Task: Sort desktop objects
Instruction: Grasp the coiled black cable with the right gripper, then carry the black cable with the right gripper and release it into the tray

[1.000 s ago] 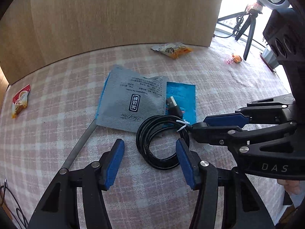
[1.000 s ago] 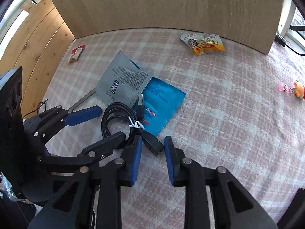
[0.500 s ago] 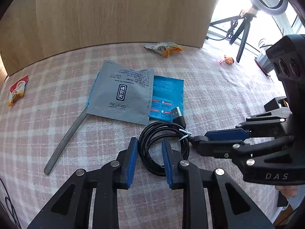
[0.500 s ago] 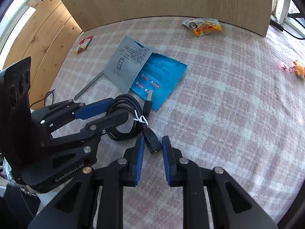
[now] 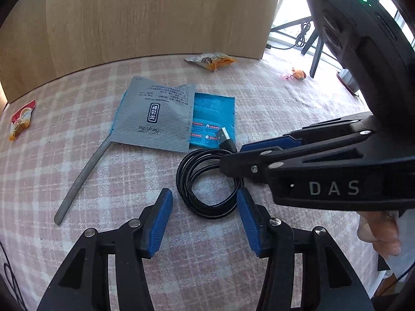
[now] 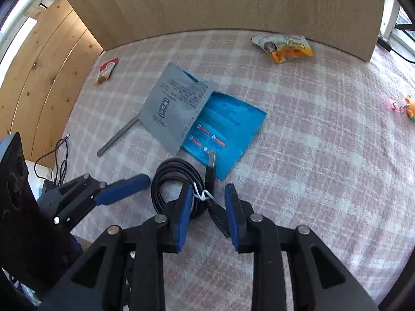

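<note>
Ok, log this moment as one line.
left gripper: fingers just opening, black cable coil between, unpressed | right gripper: fingers just opening, cable's tied end between, not gripped | cable: lying on checked cloth

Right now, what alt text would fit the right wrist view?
Right tool, blue pads parted, straddles the tied end of a coiled black USB cable on a pink checked cloth. Left tool reaches in beside it; grey packet and blue packet lie beyond.
</note>
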A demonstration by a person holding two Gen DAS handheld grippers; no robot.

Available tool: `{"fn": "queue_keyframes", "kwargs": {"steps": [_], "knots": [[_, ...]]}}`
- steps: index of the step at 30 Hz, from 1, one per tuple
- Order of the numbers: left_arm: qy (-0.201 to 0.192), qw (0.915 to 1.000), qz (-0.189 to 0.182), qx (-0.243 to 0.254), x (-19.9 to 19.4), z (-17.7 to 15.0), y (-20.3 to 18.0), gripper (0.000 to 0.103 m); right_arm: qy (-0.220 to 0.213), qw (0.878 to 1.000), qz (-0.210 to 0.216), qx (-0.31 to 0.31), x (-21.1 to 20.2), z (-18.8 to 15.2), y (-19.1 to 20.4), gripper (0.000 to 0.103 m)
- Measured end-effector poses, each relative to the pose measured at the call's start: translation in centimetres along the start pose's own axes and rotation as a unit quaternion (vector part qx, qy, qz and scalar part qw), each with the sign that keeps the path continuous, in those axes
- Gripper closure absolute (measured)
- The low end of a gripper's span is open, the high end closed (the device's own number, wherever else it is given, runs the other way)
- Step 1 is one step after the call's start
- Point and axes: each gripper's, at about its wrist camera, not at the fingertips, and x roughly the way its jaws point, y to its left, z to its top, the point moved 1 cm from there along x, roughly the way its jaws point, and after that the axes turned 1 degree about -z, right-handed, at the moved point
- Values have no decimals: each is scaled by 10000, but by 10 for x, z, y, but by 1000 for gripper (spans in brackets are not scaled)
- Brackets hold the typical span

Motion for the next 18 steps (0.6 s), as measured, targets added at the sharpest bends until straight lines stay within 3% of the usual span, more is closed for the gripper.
{"fn": "queue_keyframes", "kwargs": {"steps": [3,9,12,18], "knots": [[-20,10000,-86,-23,2,1,-3,54,43,10000,-40,-51,2,1,4,83],[-45,9996,-252,-122,-3,1,-7,56,-7,9997,73,233,-3,-5,-4,85],[-97,9997,-223,-87,-8,3,-17,63,-87,9996,56,279,-14,-13,-8,85],[-253,9989,-361,135,-21,16,-49,63,-365,9977,63,576,-49,-27,-31,85]]}}
